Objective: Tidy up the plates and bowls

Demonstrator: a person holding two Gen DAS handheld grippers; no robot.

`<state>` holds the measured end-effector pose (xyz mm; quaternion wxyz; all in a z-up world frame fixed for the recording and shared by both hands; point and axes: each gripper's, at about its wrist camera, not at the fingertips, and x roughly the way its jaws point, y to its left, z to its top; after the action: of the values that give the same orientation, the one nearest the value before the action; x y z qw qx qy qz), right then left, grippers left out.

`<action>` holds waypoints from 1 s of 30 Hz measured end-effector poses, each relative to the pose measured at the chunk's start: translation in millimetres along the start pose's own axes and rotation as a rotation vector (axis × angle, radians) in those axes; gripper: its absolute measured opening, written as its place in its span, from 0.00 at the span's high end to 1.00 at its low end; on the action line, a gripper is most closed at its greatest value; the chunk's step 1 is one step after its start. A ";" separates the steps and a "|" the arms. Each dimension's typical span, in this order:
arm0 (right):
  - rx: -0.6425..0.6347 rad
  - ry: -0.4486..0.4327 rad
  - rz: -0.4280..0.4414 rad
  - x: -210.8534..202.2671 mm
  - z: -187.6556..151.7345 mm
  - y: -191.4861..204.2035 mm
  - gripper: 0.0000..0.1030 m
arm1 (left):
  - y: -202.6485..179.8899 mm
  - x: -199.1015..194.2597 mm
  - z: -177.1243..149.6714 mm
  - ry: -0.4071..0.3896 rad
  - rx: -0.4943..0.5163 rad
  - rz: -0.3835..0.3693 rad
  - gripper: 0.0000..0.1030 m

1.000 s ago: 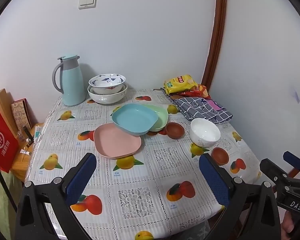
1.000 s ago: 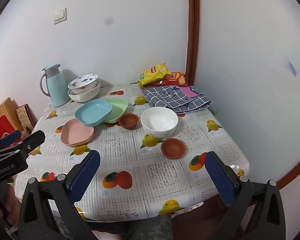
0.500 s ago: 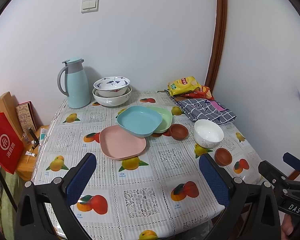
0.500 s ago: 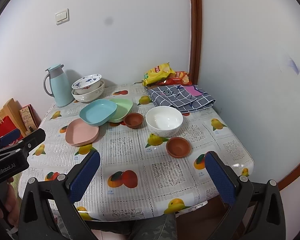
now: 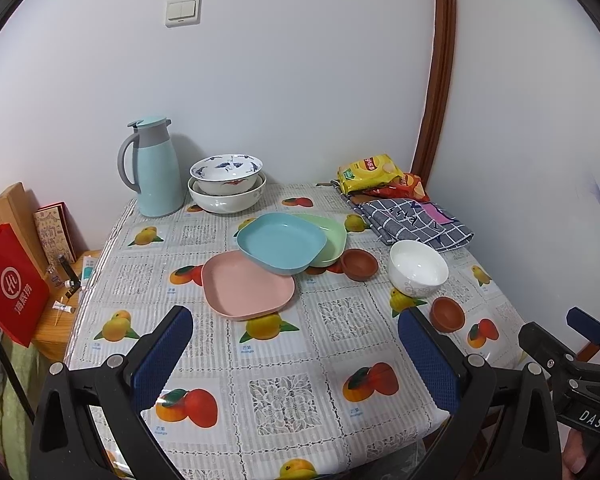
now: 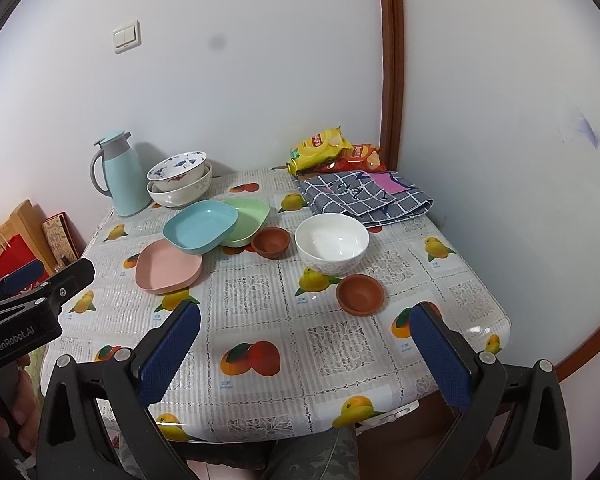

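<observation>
A: Starting from the dishes: the three shallow plates sit mid-counter in an overlapping chain. The blue plate (image 5: pixel 281 243) lies tilted, its near edge on the pink plate (image 5: pixel 247 289) and its far side over the green plate (image 5: pixel 327 237). The chain's long axis runs from near-left to far-right.

B: Which way from each hand-held gripper?

A: Ahead of and beyond both. The left hand-held gripper (image 5: pixel 296 354) looks almost straight at the pink plate, so I judge it the nearer one for the plates. The right hand-held gripper (image 6: pixel 306 354) faces the near brown saucer (image 6: pixel 360 294), with the white bowl (image 6: pixel 332 246) just behind it; those fall to the right side.

B: State of the jaws?

A: Both spread wide, nothing between the pads; neither touches any dish.

B: Count.

A: Plates: three. Brown saucers: two, the second brown saucer (image 5: pixel 359 265) sitting just beside the green plate. Loose white bowl: one. Nested bowls at the back: two, a patterned bowl (image 5: pixel 226 172) inside a larger white one (image 5: pixel 227 198), next to the teal jug (image 5: pixel 152 168).

B: Non-task items?

A: Checked cloth (image 5: pixel 414 220) and snack bags (image 5: pixel 370 170) at the far right corner of the counter (image 5: pixel 280 392).
</observation>
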<state>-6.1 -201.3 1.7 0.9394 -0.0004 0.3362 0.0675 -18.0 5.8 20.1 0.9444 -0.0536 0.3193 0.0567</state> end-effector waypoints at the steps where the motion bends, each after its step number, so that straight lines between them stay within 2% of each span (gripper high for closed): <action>1: 0.000 0.000 0.000 0.0 0.2 0.2 0.00 | 0.2 -0.2 -0.4 -0.001 0.001 0.000 0.00; 30: 0.003 -0.005 0.000 -1.5 -1.0 -1.6 0.00 | -2.5 -0.2 -1.7 -0.003 0.000 0.002 0.00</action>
<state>-7.7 -203.1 1.8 0.9402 0.0014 0.3339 0.0669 -18.8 3.1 19.0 0.9449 -0.0532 0.3177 0.0578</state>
